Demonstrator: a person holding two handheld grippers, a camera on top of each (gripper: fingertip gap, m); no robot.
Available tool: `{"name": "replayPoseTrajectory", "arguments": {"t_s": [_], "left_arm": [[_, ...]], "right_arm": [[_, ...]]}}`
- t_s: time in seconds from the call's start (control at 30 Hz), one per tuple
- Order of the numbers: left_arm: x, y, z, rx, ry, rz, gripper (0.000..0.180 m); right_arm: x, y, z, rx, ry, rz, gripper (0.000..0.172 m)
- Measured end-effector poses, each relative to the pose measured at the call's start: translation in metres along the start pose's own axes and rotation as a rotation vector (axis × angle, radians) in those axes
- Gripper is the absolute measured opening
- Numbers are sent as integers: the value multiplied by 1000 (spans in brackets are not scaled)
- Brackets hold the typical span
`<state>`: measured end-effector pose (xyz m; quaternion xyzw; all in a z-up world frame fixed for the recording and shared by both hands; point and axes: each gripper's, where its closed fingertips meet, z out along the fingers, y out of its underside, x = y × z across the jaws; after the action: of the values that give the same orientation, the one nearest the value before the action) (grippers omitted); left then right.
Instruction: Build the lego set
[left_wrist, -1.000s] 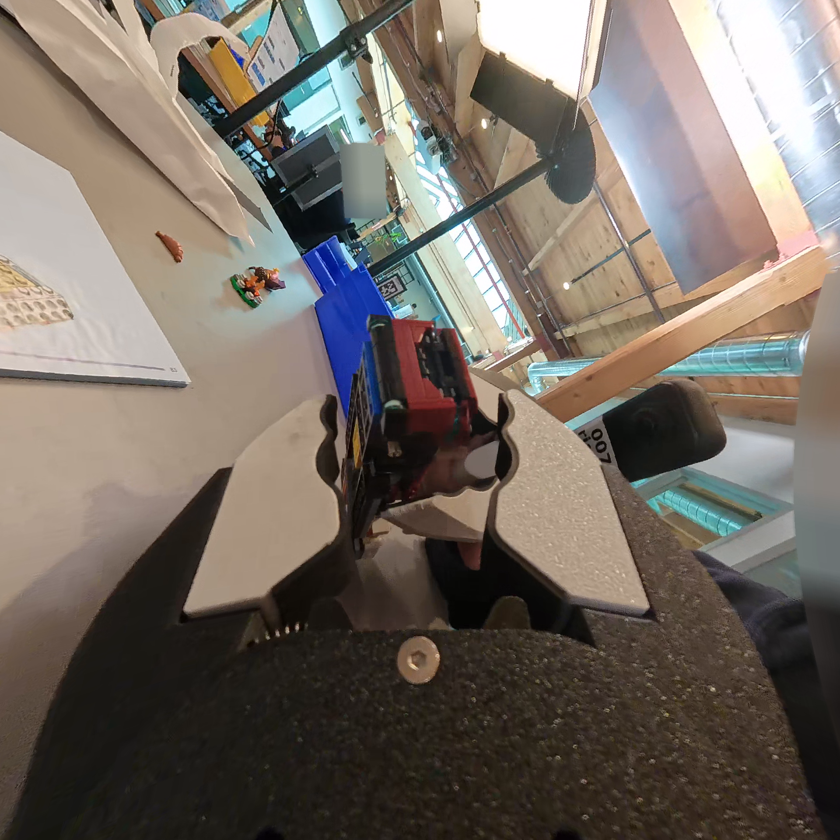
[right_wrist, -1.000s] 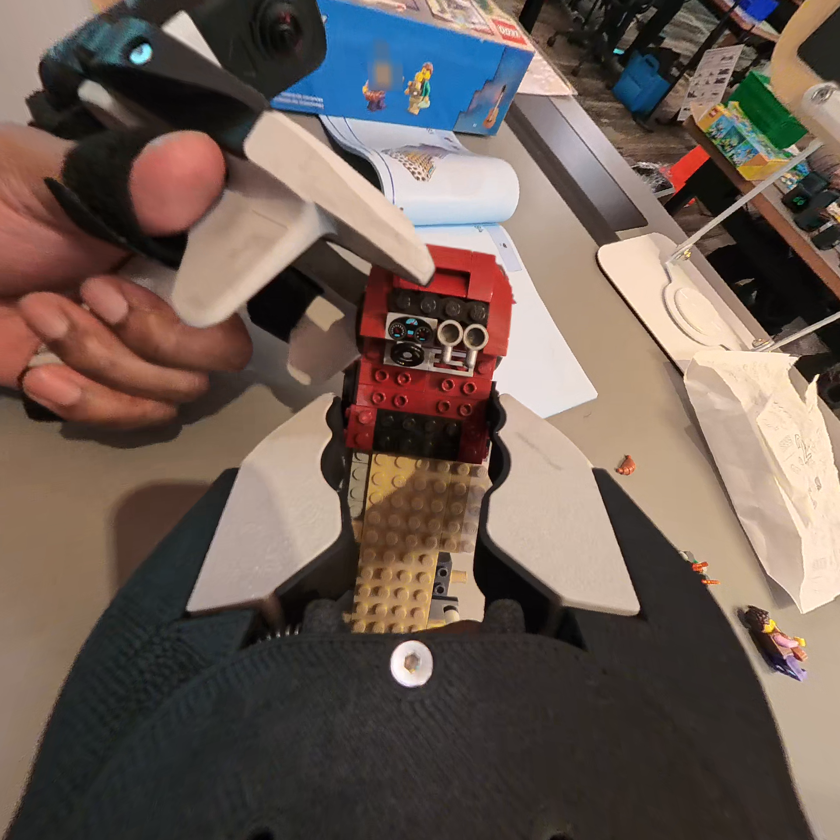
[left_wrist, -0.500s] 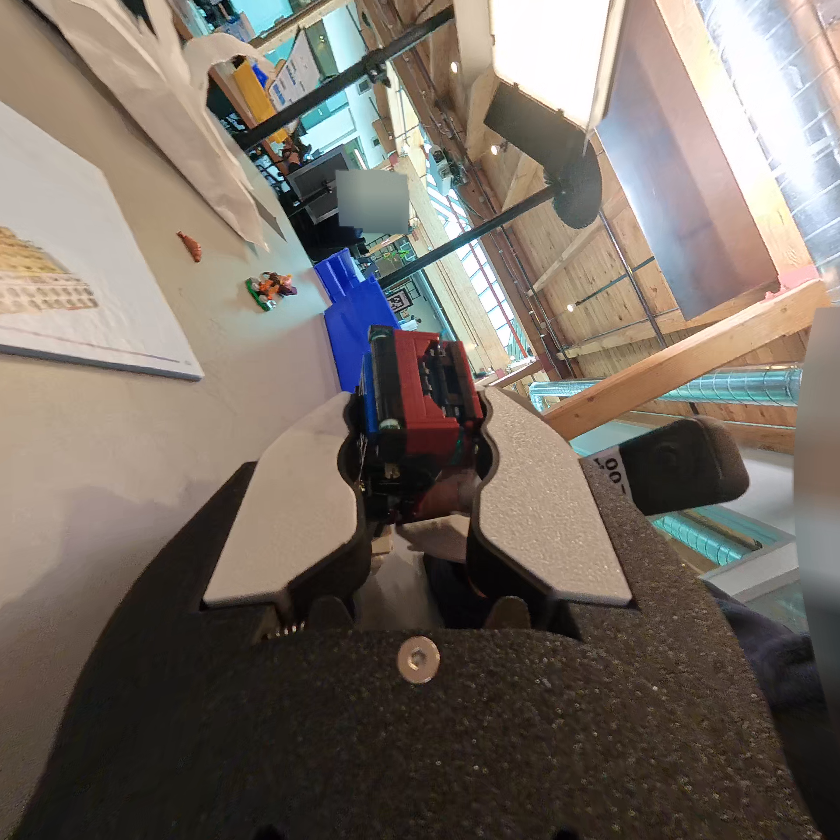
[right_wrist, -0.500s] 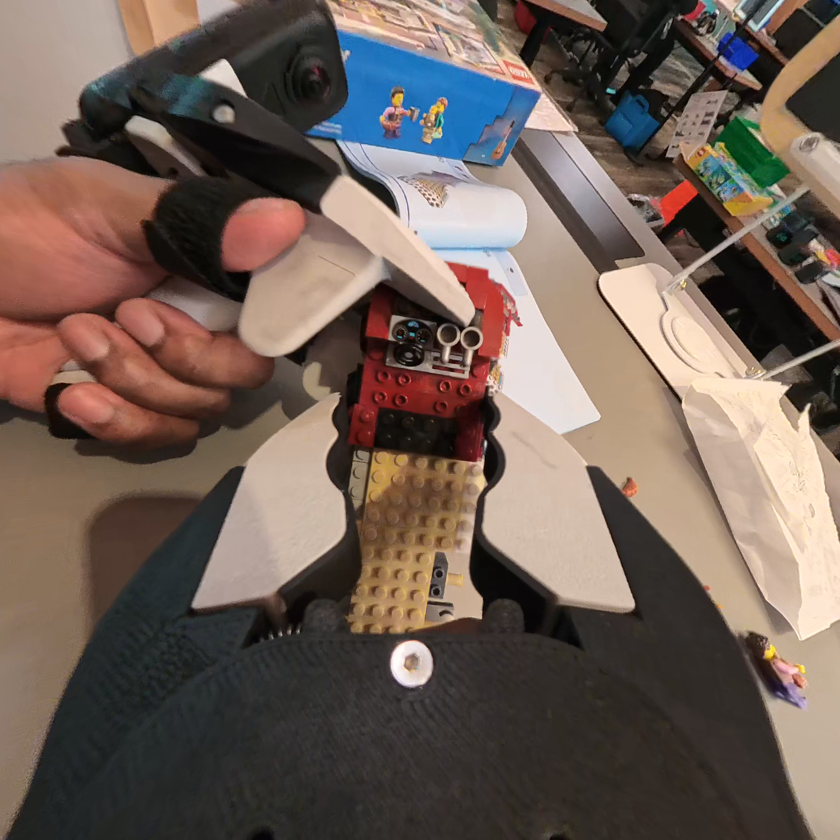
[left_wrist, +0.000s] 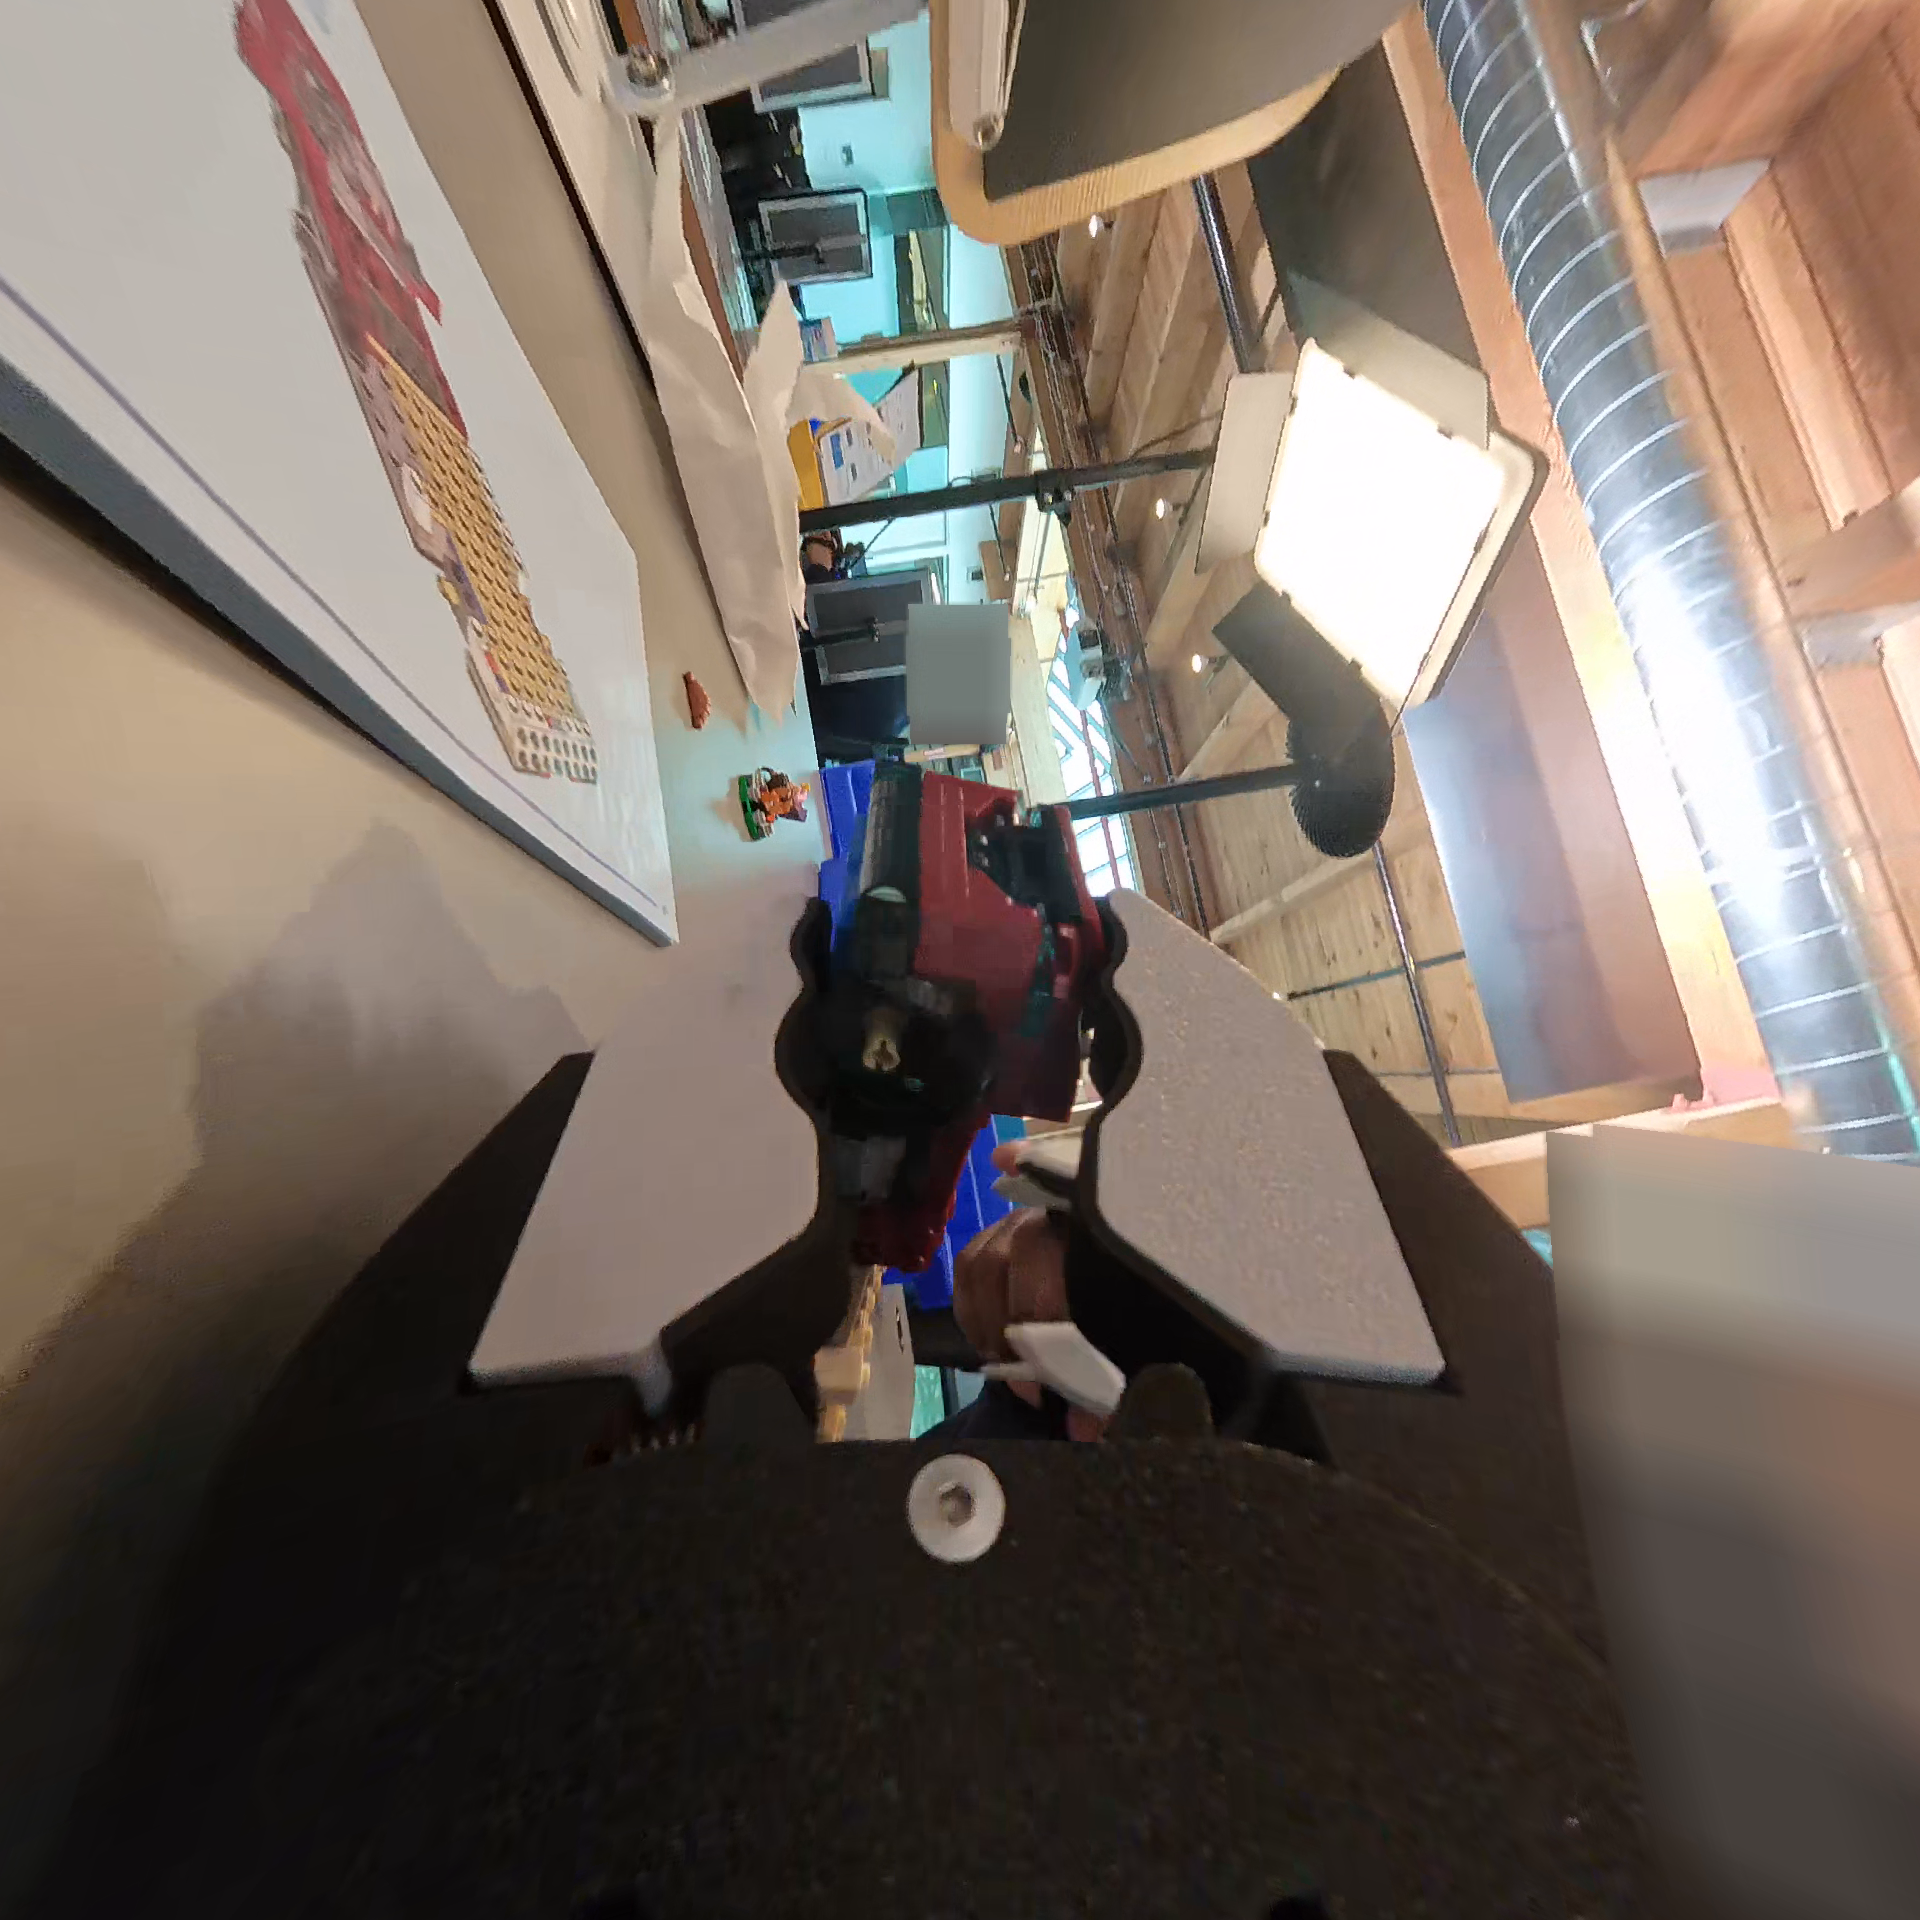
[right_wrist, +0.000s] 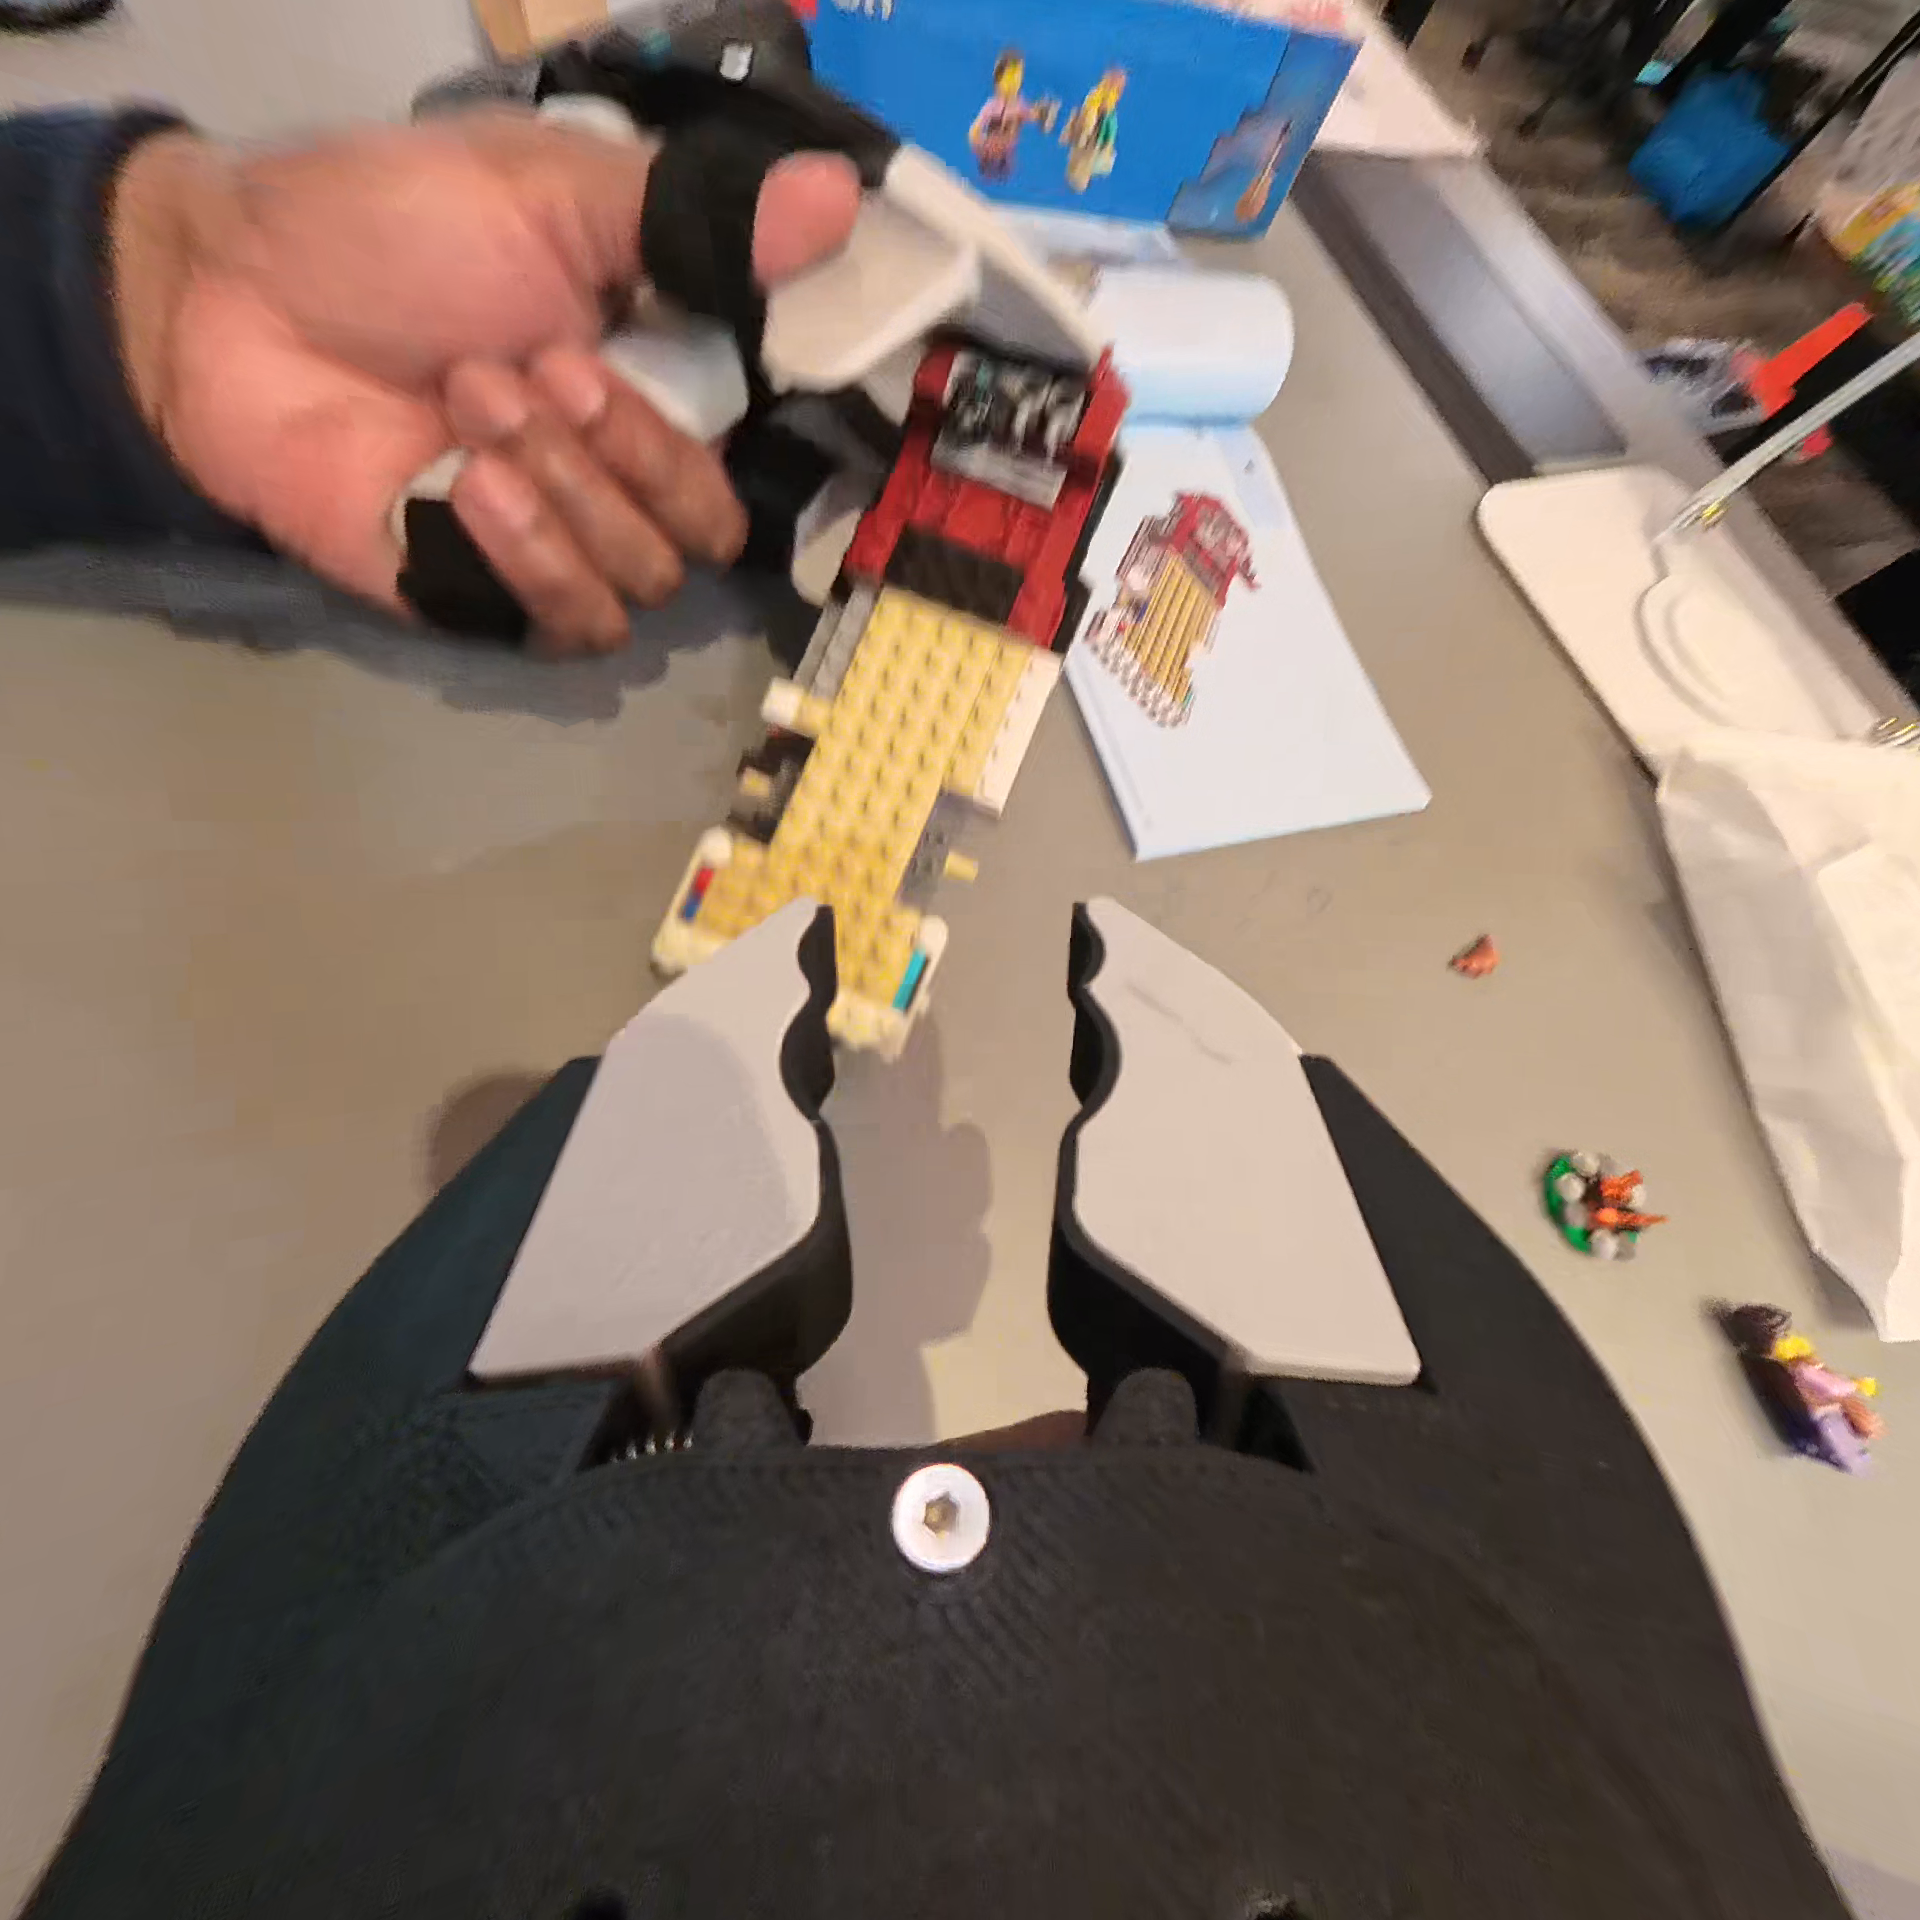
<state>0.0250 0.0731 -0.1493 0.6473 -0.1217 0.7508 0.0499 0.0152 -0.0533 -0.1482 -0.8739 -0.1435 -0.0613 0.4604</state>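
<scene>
The left gripper (left_wrist: 956, 997) is clamped on the red cab end of a toy brick truck (right_wrist: 914, 665), with its two grey fingers (left_wrist: 1226, 1122) pressed against the sides of the cab. In the right wrist view that same gripper shows at the upper left, held in a person's hand (right_wrist: 416, 374) that wears black finger straps, and the truck hangs from it, tilted, above the grey table (right_wrist: 312, 935). The truck has a dark red and black front and a long tan studded bed that slopes down toward the right gripper (right_wrist: 951, 977).

The right gripper stands open. The tail end of the truck's bed lies just beside its left finger (right_wrist: 727, 1039), while the right finger is clear of the truck and only bare table shows between them lower down. The picture is blurred here, so whether the left finger touches the bed cannot be told.

Beyond the truck, an open instruction booklet (right_wrist: 1247, 727) lies on the table, showing a drawing of the same truck. Behind the truck's cab stands a blue toy box (right_wrist: 1081, 104). To the right of the truck lie a small brown brick (right_wrist: 1475, 954), a small green and orange brick piece (right_wrist: 1600, 1205), a toy figure in purple (right_wrist: 1813, 1392) and a crumpled white paper bag (right_wrist: 1818, 987). A white lamp base (right_wrist: 1662, 623) sits to the right of the booklet.
</scene>
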Motion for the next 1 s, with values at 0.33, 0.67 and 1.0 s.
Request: {"name": "replayPoseTrajectory", "arguments": {"t_s": [0.33,0.67,1.0], "left_arm": [[28,-44,16,28,5,39,47],[7,-42,27,-103,-39,53,48],[2,-35,17,-177,-39,82,48]], "right_arm": [[-24,51,23,-193,-91,95,42],[-42,45,53,-276,-92,131,35],[-59,37,47,-230,-91,40,32]]}}
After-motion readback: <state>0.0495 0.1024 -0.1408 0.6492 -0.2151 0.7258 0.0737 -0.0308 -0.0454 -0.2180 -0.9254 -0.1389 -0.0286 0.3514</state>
